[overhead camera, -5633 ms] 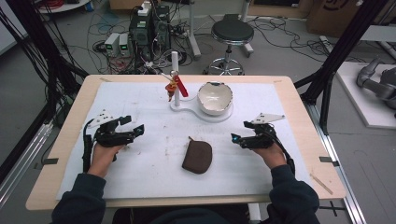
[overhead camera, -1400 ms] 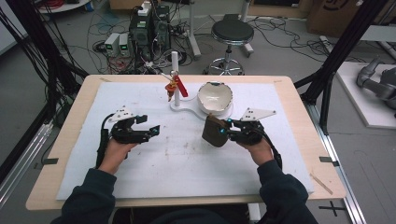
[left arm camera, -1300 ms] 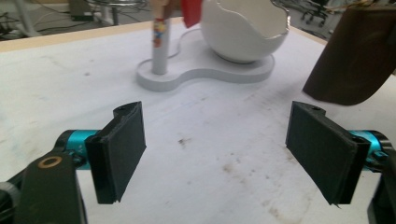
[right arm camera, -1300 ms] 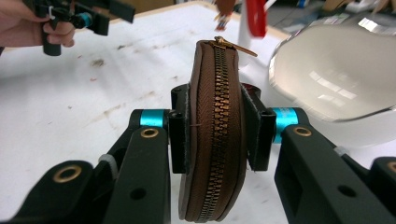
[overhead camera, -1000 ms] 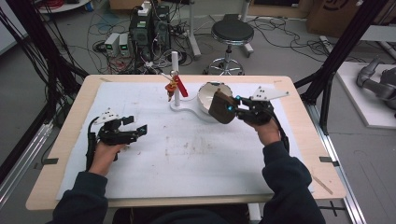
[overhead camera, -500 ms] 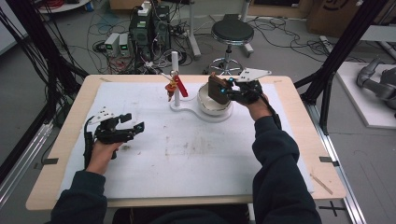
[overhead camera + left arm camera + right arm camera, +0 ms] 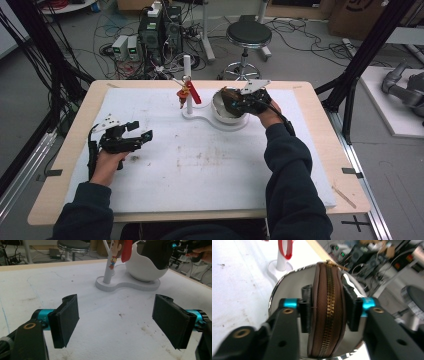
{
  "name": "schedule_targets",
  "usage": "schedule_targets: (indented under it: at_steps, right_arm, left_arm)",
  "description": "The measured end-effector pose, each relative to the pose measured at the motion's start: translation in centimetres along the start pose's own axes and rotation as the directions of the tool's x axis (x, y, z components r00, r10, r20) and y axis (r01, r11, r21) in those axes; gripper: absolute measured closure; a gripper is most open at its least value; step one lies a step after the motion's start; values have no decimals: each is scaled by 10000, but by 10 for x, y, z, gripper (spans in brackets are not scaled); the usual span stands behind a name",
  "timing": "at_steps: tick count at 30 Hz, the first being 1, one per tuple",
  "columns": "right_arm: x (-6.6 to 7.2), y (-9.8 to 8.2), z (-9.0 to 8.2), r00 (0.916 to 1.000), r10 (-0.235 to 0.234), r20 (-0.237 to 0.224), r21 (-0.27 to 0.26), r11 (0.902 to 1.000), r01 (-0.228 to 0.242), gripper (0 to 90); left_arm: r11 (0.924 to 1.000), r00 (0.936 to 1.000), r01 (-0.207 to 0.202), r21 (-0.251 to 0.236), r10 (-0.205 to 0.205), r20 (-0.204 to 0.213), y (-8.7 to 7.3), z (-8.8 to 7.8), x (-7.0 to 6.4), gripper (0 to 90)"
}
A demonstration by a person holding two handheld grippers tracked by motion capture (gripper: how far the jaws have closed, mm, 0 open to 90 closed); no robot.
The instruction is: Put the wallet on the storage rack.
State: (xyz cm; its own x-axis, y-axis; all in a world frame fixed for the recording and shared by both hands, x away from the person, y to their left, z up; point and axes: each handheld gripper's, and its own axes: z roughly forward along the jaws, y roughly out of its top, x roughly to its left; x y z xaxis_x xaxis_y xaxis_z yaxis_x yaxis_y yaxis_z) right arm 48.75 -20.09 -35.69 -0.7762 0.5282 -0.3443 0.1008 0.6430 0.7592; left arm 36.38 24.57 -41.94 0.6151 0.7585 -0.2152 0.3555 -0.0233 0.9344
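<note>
The right tongs (image 7: 327,312) had just been opening, yet the brown zip pouch (image 7: 328,307) stood on its edge between their pads, inside the white bowl (image 7: 220,107) at the far side of the table (image 7: 320,150). The left tongs (image 7: 120,320) were spread wide with nothing between them, low over the white cover. No writing could be read on the pouch or bowl.

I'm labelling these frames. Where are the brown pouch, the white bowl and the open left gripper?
brown pouch (image 7: 329,315), right gripper view, on its zipper.
white bowl (image 7: 145,270), left gripper view, on its outer wall.
left gripper (image 7: 116,320), left gripper view, midway between its fingertips.
</note>
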Motion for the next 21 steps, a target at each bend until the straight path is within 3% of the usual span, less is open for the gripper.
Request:
schedule_targets:
  at_steps: [2, 8, 10, 12, 14, 17, 19, 21]
  right_arm:
    - [1, 0, 4, 9989, 472, 65, 26, 9989, -472, 464]
    - [-1, -3, -2, 9932, 1098, -396, -277, 9934, -1110, 451]
    - [-1, -3, -9, 9799, 1622, -1158, -738, 9824, -1713, 483]
    - [0, -3, -10, 9775, 1701, -1247, -788, 9804, -1807, 493]
    - [2, -2, -11, 9725, 1680, -1616, -724, 9807, -1815, 543]
    - [10, -2, -8, 9802, 1056, -1672, -10, 9942, -1073, 570]
    - [14, -3, -4, 9783, 1004, -1813, 173, 9950, -988, 572]
    - [15, -3, 1, 9808, 1076, -1624, 329, 9941, -1036, 600]
  left_arm:
    - [10000, 10000, 8, 46, -8, 0, 0, 0, 0, 213]
    - [10000, 10000, 57, 82, -58, 38, 0, 0, 0, 213]
    - [9999, 10000, 72, 88, -73, 36, 0, 0, 0, 213]
    - [9999, 10000, 81, 93, -81, 40, 0, 0, 0, 213]
    - [9999, 10000, 66, 122, -66, 51, 0, 0, 0, 213]
    - [9999, 10000, 48, 157, -48, 55, 0, 1, 0, 213]
    - [9999, 10000, 50, 155, -51, 52, 0, 1, 0, 213]
    - [9998, 10000, 56, 165, -56, 39, 0, 0, 0, 213]
